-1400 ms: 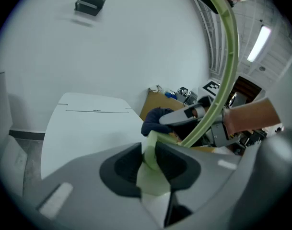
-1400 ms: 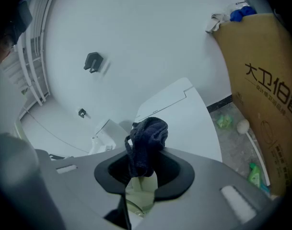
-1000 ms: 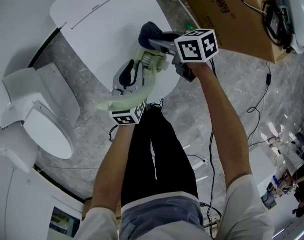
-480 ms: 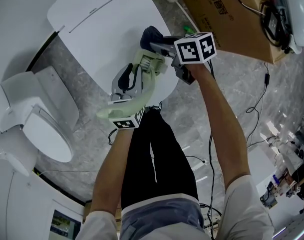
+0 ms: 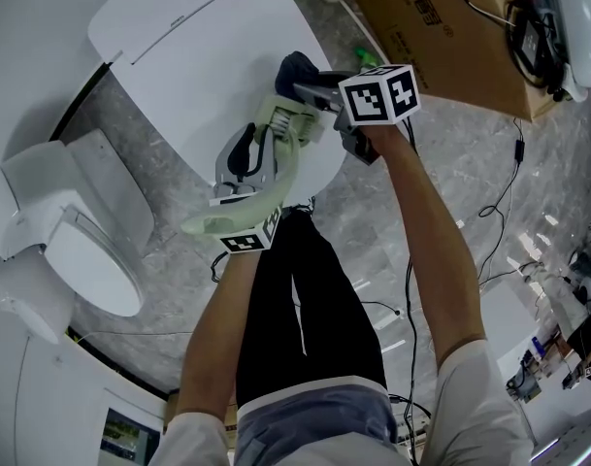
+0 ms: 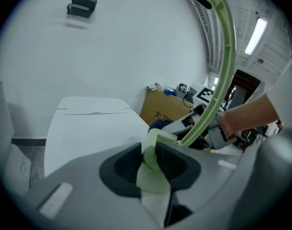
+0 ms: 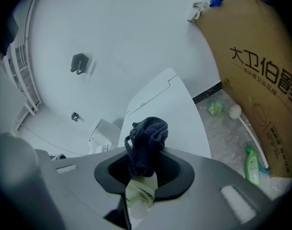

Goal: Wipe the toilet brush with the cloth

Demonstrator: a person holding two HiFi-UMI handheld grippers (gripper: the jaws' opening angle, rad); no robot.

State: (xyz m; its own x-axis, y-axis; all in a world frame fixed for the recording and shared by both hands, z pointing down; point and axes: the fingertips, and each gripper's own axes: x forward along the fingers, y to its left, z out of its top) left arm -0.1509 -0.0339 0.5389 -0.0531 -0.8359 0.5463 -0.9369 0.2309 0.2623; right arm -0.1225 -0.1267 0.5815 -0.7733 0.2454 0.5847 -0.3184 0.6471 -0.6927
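In the head view my left gripper (image 5: 248,155) is shut on the pale green toilet brush (image 5: 276,178), whose curved handle runs from lower left up to the bristle head (image 5: 293,122). My right gripper (image 5: 310,87) is shut on a dark blue cloth (image 5: 293,66), pressed against the brush head. The left gripper view has my left gripper (image 6: 149,158) clamped on the green handle (image 6: 223,56), which arcs up and right. In the right gripper view the cloth (image 7: 146,137) bulges out of my right gripper (image 7: 142,174), with a pale green part of the brush (image 7: 140,191) below it.
A large white slab (image 5: 193,61) lies under the grippers. A white toilet (image 5: 77,246) stands at the left. A cardboard box (image 5: 441,27) is at the back right, with a green bottle (image 7: 251,164) and a white ball-tipped stick (image 7: 234,110) beside it. Cables trail over the marble floor (image 5: 450,173).
My left gripper has slid a little back along the brush handle toward the person. The right gripper and cloth stay at the brush head, almost unmoved.
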